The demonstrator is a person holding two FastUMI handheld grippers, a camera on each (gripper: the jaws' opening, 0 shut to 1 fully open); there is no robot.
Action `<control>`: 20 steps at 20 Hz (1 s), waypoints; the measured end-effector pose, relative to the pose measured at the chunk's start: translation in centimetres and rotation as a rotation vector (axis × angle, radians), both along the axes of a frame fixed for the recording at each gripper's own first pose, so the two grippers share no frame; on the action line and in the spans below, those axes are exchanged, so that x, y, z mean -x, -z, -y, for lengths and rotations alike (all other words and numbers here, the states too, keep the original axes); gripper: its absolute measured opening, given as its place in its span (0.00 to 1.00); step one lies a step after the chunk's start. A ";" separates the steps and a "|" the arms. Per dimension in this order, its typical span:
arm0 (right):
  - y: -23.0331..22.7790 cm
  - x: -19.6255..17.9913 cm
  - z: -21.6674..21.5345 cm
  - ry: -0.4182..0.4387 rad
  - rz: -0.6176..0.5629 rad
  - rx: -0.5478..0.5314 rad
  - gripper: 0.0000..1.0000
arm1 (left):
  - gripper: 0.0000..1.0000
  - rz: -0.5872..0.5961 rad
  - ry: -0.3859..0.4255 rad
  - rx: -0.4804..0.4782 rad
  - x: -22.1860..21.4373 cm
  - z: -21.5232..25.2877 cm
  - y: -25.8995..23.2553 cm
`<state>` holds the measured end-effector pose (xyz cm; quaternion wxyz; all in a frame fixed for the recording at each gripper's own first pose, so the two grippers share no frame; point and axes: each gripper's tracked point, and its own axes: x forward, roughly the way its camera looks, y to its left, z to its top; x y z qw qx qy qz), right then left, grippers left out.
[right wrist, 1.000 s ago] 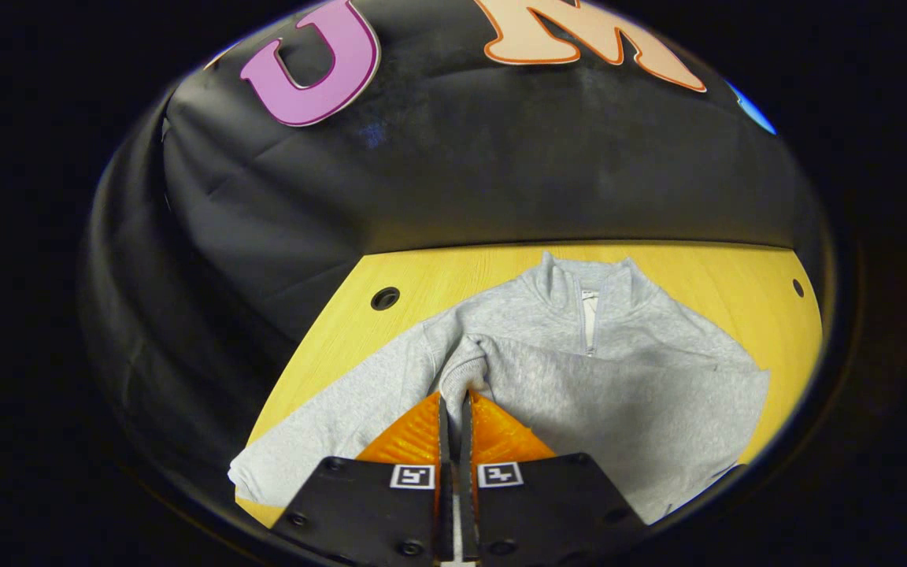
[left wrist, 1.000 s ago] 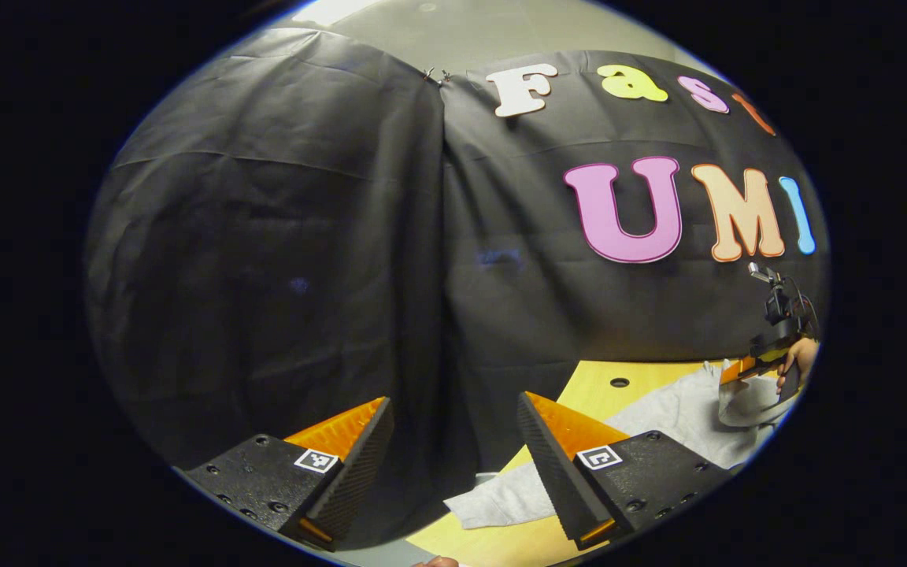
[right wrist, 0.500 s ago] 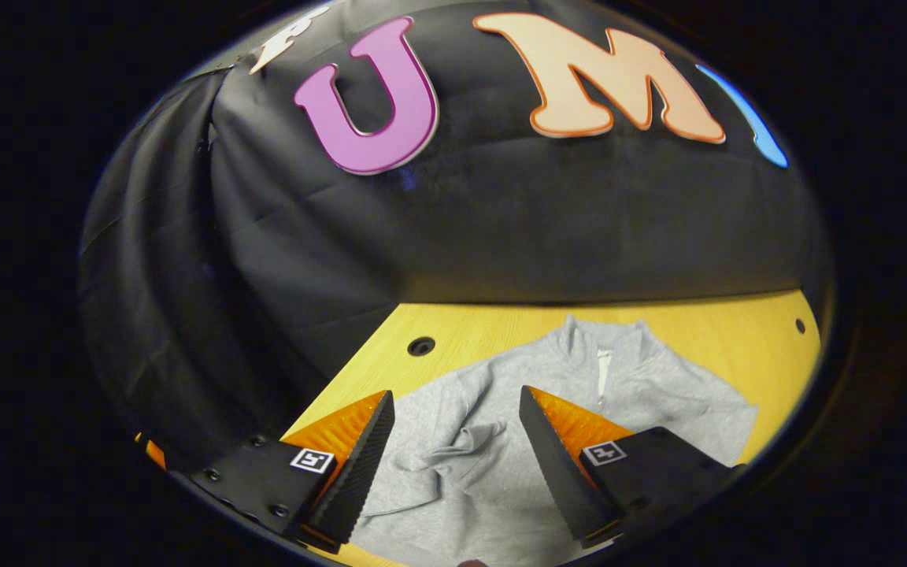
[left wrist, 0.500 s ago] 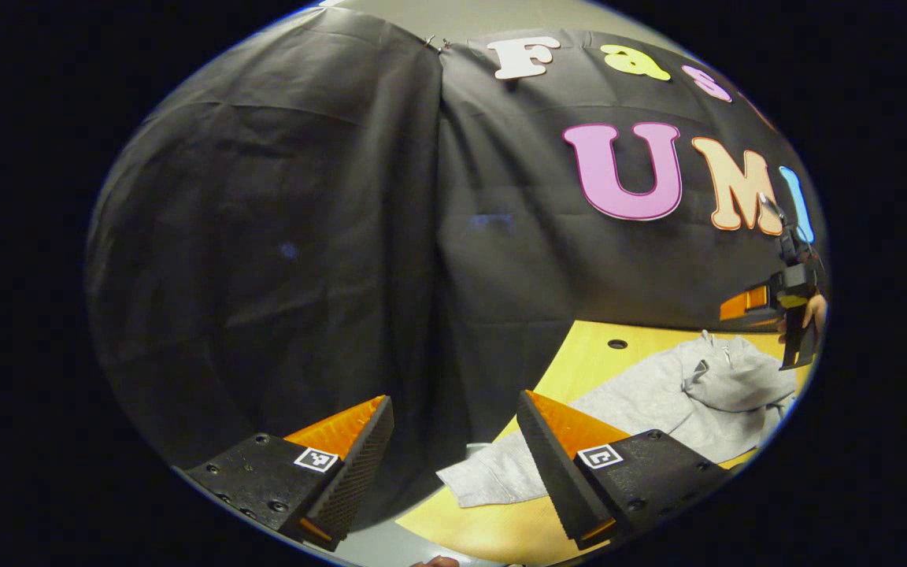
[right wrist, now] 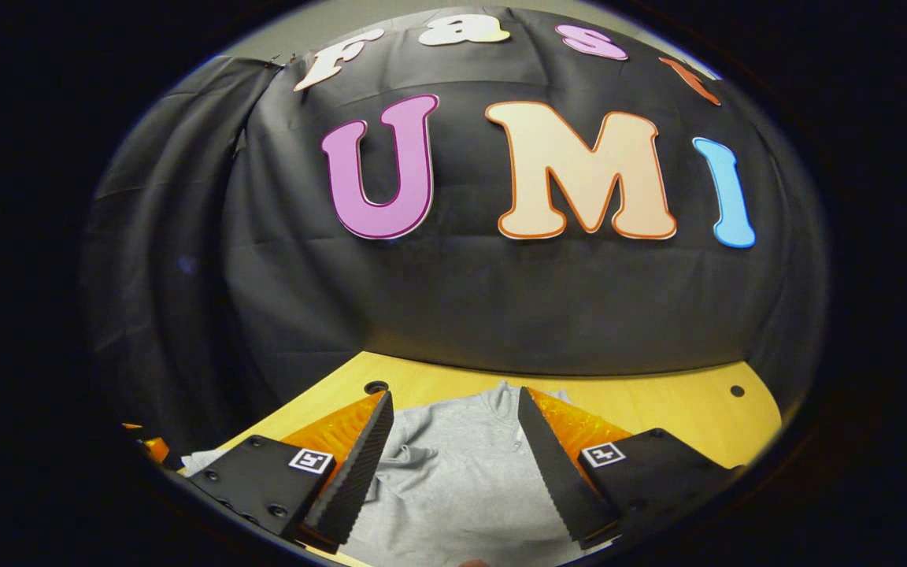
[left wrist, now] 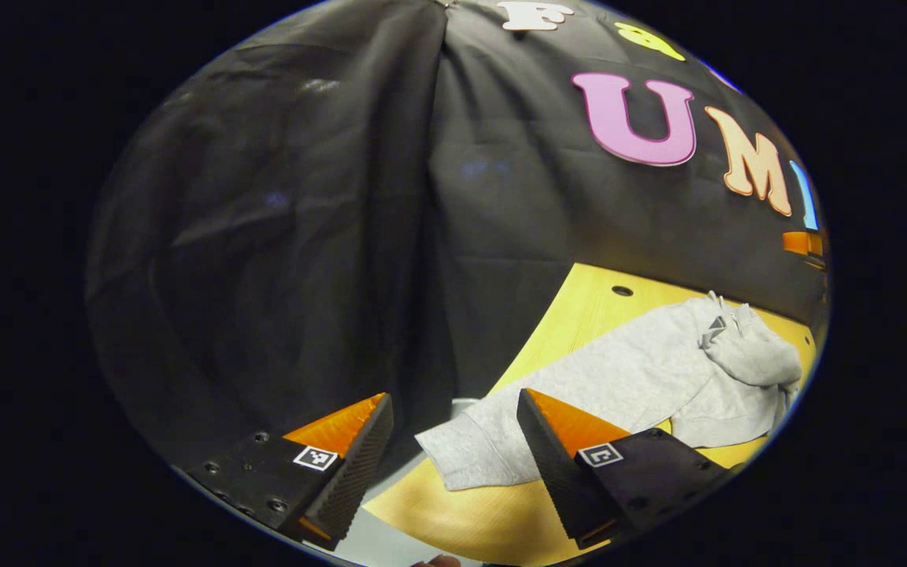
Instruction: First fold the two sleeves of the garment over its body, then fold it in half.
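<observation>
A grey zip-neck sweatshirt [left wrist: 642, 370] lies on the wooden table [left wrist: 579, 303]. One sleeve is bunched over its body near the collar [left wrist: 753, 354]. The other sleeve stretches out flat, its cuff [left wrist: 461, 453] by the table's near corner. My left gripper [left wrist: 453, 465] hovers open above that cuff, with nothing between its fingers. My right gripper [right wrist: 453, 472] is open too, raised above the sweatshirt's chest [right wrist: 453, 480], apart from the cloth. In the left gripper view, a bit of the right gripper [left wrist: 804, 242] shows at the far right edge.
The black cloth wall [right wrist: 501, 307] stands close behind the table and wraps round its left side. Small round holes [right wrist: 375, 387] mark the table's back corners. Bare wood [right wrist: 658, 409] lies to the right of the sweatshirt.
My right gripper has let go of the sleeve it held, opened, and lifted up and back. My left gripper has tipped down towards the outstretched sleeve's cuff.
</observation>
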<state>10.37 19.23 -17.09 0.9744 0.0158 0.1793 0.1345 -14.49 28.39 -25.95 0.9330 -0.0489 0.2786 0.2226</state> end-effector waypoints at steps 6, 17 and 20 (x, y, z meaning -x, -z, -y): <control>-0.3 1.7 3.9 0.055 0.005 0.056 0.99 | 0.95 -0.133 -0.001 0.089 0.0 1.0 6.1; -2.1 2.1 11.2 0.148 0.029 0.053 0.99 | 0.83 -0.215 -0.001 0.107 -0.5 3.1 8.4; -2.5 2.2 12.7 0.158 0.032 0.051 0.99 | 0.51 -0.209 0.028 0.123 -1.4 4.4 8.4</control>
